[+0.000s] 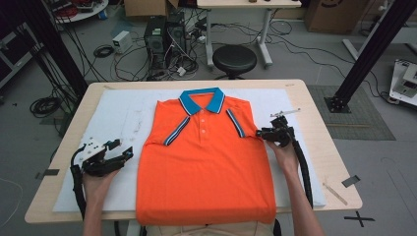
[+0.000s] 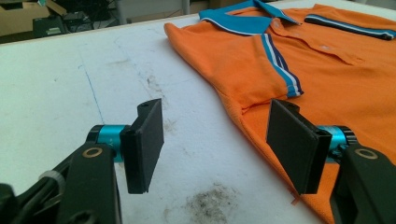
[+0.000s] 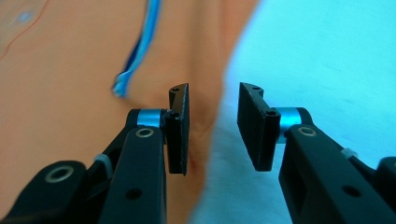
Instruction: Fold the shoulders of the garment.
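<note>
Black jaws of left gripper (image 2: 215, 149) stand wide apart w/ nothing between, low over the white mat (image 2: 70, 93); its right jaw sits just over the edge of the orange polo shirt (image 2: 327, 84), below the striped sleeve cuff (image 2: 282, 70). From above, left gripper (image 1: 129, 153) hovers just beside shirt's left side. Shirt (image 1: 206, 167) lies flat, front up, blue collar (image 1: 201, 100) at far end, hem hanging over near table edge. Right gripper (image 3: 212, 126) is at shirt's right side under the sleeve, jaws at a narrow gap straddling the side edge; pads not pressing cloth. Stool (image 1: 234, 59) beyond table (image 1: 319, 147).
</note>
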